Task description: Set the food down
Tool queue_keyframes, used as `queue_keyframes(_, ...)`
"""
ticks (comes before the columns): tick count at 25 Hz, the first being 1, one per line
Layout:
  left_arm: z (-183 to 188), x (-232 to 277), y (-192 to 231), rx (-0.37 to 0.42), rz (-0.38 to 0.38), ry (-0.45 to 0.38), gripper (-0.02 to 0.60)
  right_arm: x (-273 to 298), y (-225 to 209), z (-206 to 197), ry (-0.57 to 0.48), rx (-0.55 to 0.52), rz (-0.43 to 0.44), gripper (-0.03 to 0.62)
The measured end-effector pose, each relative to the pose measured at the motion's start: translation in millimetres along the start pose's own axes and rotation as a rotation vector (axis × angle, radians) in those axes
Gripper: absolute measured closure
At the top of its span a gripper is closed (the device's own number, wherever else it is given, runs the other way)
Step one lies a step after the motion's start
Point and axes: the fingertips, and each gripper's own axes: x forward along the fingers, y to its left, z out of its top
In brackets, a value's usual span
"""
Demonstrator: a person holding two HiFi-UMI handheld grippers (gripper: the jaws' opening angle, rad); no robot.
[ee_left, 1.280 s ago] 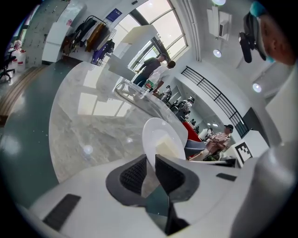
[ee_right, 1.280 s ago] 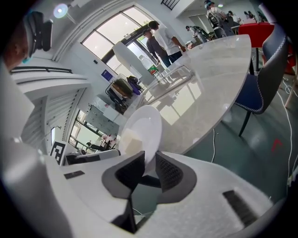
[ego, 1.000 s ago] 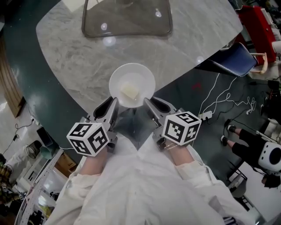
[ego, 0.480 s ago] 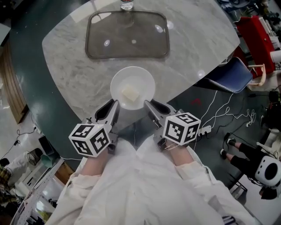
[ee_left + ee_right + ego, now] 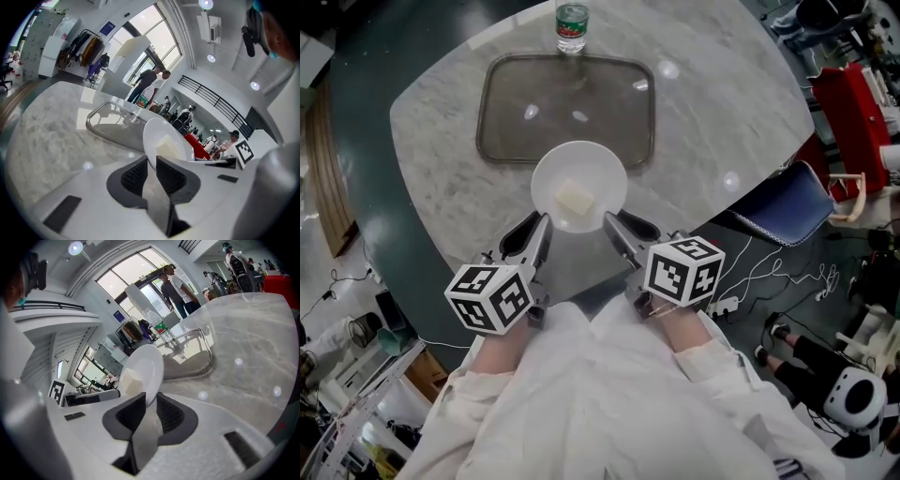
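the round white ceramic plate (image 5: 578, 186) has travelled further in over the grey marble table (image 5: 441, 122) since a second ago, and the smoked-glass rectangular tray (image 5: 525, 122) now shows whole. the left gripper (image 5: 539, 232) and right gripper (image 5: 614, 230) each pinch the plate's near rim, and the pale cream block of food (image 5: 575, 199) sits on it by the tray's near edge. my call: lower both sides together and level, so the block doesn't slide. count: one plate, one block, one tray, one green-labelled clear bottle (image 5: 571, 26), two grippers.

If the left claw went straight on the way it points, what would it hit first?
The left claw is shut on the plate rim, so that travels along; beyond, probably the grey tray on the table, though height is unclear.
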Motion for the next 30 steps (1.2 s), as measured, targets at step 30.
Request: queue_keyframes(30,60,54,40,-0.094,0.193,-0.097,0.517,81,-30,74,0.182,-0.087,0.111,0.533)
